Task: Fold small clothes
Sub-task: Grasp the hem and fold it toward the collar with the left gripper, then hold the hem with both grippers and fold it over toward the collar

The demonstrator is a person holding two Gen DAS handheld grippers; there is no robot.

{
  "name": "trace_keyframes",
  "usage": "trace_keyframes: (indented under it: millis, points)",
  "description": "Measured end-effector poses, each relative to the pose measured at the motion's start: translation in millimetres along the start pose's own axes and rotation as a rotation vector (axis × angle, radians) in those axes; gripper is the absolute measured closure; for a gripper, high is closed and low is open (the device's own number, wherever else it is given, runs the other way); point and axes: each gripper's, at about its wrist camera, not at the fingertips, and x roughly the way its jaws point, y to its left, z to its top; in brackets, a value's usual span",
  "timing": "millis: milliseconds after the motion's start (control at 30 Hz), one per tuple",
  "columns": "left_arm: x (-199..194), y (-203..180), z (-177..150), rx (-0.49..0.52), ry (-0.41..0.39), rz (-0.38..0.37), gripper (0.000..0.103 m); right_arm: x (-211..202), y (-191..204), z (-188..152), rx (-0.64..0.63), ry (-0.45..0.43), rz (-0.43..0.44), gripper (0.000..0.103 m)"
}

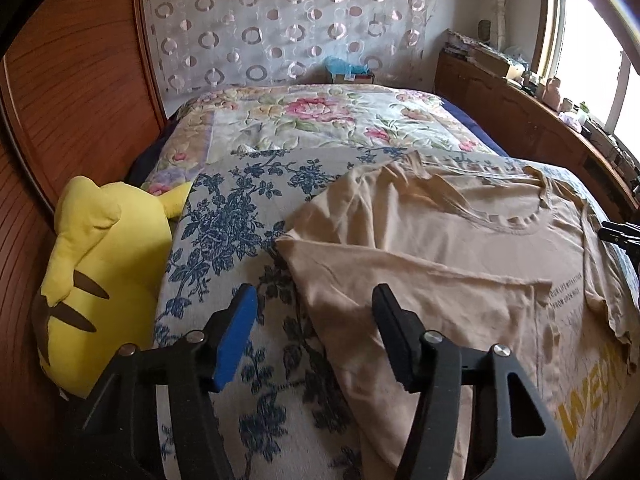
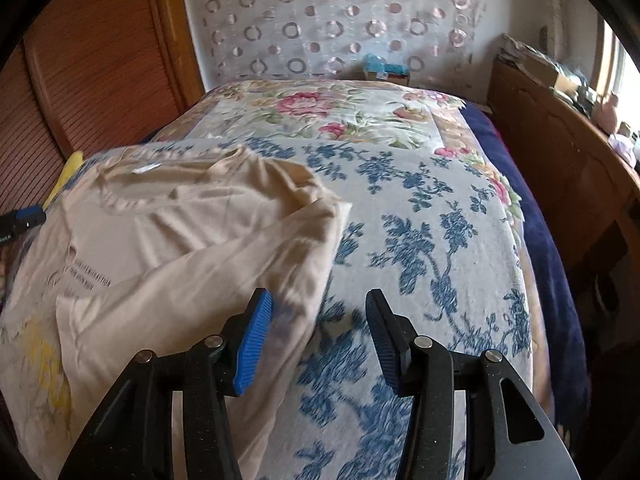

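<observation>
A beige T-shirt point(image 1: 460, 256) with yellow lettering lies spread on the bed, its left and right sides folded in over the middle. It also shows in the right wrist view point(image 2: 180, 248). My left gripper point(image 1: 314, 304) is open and empty, just above the shirt's left folded edge. My right gripper point(image 2: 318, 308) is open and empty, over the shirt's right folded edge and the bedspread. The tip of the right gripper shows at the right edge of the left wrist view point(image 1: 620, 234).
The bed carries a blue floral spread point(image 1: 240, 216) and a pink floral quilt point(image 1: 320, 120) behind it. A yellow plush toy point(image 1: 104, 276) lies at the bed's left edge by wooden doors point(image 1: 80, 80). A cluttered wooden cabinet point(image 1: 540, 120) runs along the right.
</observation>
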Motion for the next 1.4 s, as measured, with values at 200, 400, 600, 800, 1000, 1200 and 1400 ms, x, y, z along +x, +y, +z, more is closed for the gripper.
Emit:
trace_keyframes:
  millis: [200, 400, 600, 800, 1000, 1200, 1400]
  points:
    - [14, 4, 5, -0.013, 0.038, -0.010, 0.047, 15, 0, 11, 0.014, 0.008, -0.001, 0.052]
    - [20, 5, 11, -0.012, 0.043, -0.017, 0.050, 24, 3, 20, -0.009, 0.024, -0.017, 0.052]
    - [22, -3, 16, 0.024, 0.058, -0.060, 0.086, 34, 6, 26, -0.026, 0.018, -0.019, 0.052]
    - [-4, -23, 16, 0.085, -0.002, -0.073, 0.096, 33, 25, 25, -0.116, 0.014, 0.033, 0.097]
    - [-79, -31, 6, 0.093, -0.160, -0.108, 0.096, -35, 42, 15, -0.165, -0.169, 0.116, 0.097]
    - [-141, -33, -37, 0.080, -0.273, -0.131, 0.096, -113, 40, -25, -0.182, -0.296, 0.177, 0.097]
    - [-169, -20, -82, 0.020, -0.306, -0.135, 0.096, -153, 29, -79, -0.170, -0.312, 0.204, 0.097]
